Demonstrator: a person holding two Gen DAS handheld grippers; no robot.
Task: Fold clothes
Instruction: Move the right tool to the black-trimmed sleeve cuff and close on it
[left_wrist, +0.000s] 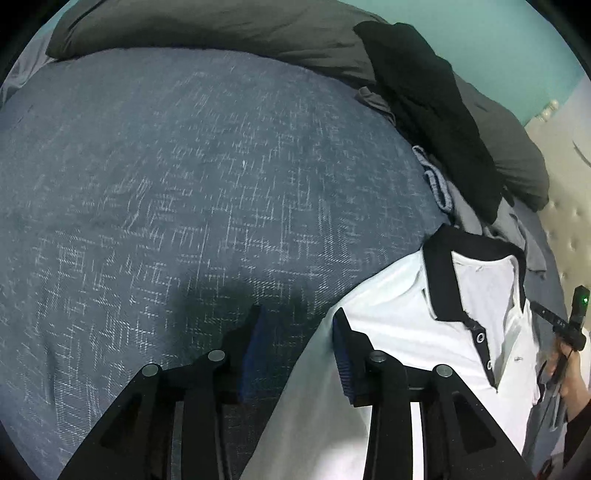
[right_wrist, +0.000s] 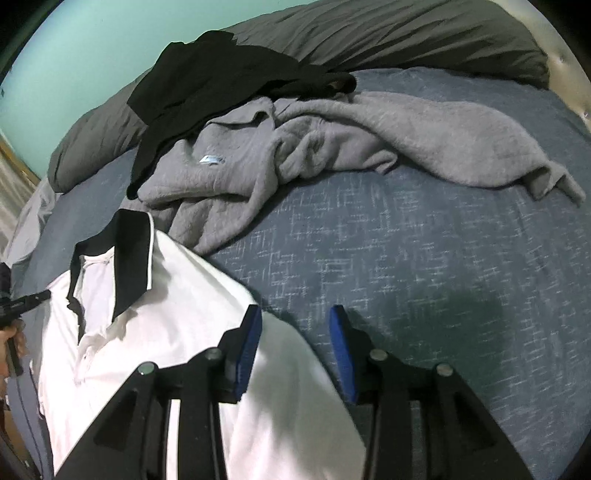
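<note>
A white polo shirt (left_wrist: 391, 295) with a black collar (left_wrist: 441, 273) is laid flat on the bed (left_wrist: 184, 184), which is covered by a blue-grey patterned cover. The collar points toward the far side of the bed, and the placket with its buttons is seen open below it.

In the left wrist view, the left gripper (left_wrist: 297, 354) is held low over the left edge of the shirt. Its fingers (left_wrist: 255, 354) are spread wide apart, and nothing is held between them. One blue pad is seen over the bed cover and the other pad over the white cloth; if the pads touch the cloth, it cannot be told.

In the right wrist view, the right gripper (right_wrist: 295, 354) is held over the opposite edge of the shirt (right_wrist: 166, 314). Its fingers (right_wrist: 247, 354) are also opened wide and nothing is gripped. The shirt edge is seen running between the two pads, with one pad above the white cloth and the other above the bed cover (right_wrist: 424, 277).

Beyond the shirt collar, a crumpled grey sweater (right_wrist: 295, 155) is lying on the bed, and a black garment (right_wrist: 207, 81) is lying partly on it. A dark grey duvet (right_wrist: 388, 33) is bunched along the far edge.

A hand (left_wrist: 565, 369) holding the other gripper handle is seen at the right border of the left wrist view.
</note>
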